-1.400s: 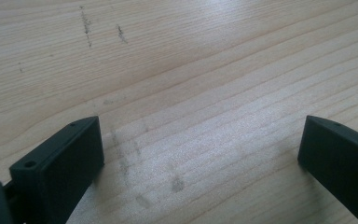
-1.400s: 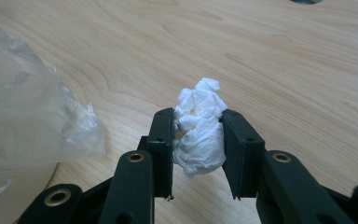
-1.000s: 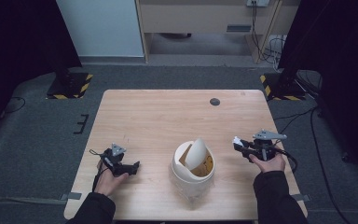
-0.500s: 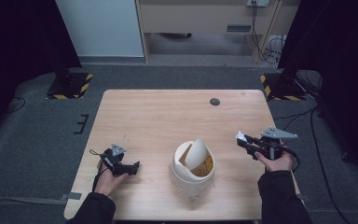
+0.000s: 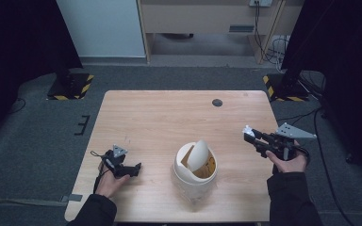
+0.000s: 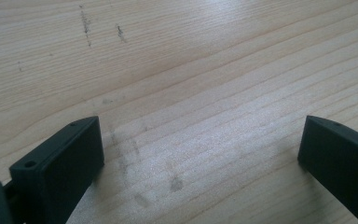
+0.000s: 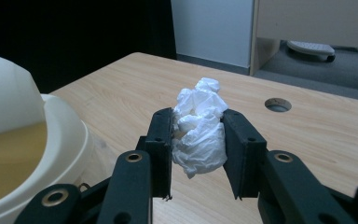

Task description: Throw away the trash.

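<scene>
A crumpled white tissue [image 7: 199, 125] is pinched between the jaws of my right gripper [image 7: 198, 140], which is shut on it and held above the table at the right [image 5: 253, 138]; the tissue [image 5: 248, 130] shows as a small white tip there. A cream bin [image 5: 195, 169] with a tilted swing lid [image 5: 199, 154] stands near the table's front middle, to the left of the right gripper; its rim [image 7: 70, 154] fills the left of the right gripper view. My left gripper [image 5: 131, 168] rests low on the table at the front left, jaws wide open [image 6: 200, 154] over bare wood.
The wooden table [image 5: 169, 117] has a round cable hole [image 5: 217, 102] at its back right, seen too as a hole [image 7: 278, 104] in the right gripper view. Dark floor surrounds the table; a white panel and a wooden cabinet stand behind.
The right gripper has risen off the table with the tissue in its jaws and shifted slightly. The left gripper and the bin have stayed in place.
</scene>
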`<state>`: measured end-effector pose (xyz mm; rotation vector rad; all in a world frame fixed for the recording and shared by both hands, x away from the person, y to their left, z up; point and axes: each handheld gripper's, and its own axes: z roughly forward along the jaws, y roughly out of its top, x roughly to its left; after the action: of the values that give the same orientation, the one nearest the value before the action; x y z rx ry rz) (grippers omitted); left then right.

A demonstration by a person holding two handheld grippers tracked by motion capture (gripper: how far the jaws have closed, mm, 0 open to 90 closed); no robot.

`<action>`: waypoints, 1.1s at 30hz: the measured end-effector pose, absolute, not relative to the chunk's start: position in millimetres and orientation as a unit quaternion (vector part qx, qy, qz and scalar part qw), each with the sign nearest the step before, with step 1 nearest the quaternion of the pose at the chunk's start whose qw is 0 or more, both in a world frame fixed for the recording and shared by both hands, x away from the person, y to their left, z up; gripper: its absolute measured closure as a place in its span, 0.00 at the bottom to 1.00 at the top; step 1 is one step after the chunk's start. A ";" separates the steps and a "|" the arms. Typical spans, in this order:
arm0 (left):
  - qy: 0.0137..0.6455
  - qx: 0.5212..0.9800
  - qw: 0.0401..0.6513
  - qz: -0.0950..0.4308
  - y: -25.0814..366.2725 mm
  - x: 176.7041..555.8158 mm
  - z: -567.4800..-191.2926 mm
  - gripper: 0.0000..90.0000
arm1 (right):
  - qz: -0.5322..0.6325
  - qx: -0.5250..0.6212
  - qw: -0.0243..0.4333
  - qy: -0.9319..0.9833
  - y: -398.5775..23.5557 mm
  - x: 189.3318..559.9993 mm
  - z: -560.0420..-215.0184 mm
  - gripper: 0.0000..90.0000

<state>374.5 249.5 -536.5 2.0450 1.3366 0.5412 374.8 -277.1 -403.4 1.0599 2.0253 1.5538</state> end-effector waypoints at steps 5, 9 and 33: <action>0.507 0.776 0.314 0.205 249.5 374.4 -536.5 0.00 | 0.563 0.366 0.189 0.716 -277.2 369.6 -393.9 0.73; 0.507 0.776 0.314 0.205 249.5 374.4 -536.5 0.00 | 0.572 0.354 0.189 0.716 -275.9 364.9 -385.8 0.73; 0.507 0.776 0.314 0.205 249.5 374.4 -536.5 0.00 | 0.608 0.265 0.134 0.737 -242.2 336.5 -359.3 0.72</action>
<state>374.4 249.5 -536.5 2.0451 1.3366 0.5415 336.5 -242.2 -359.3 0.7670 2.1348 1.7615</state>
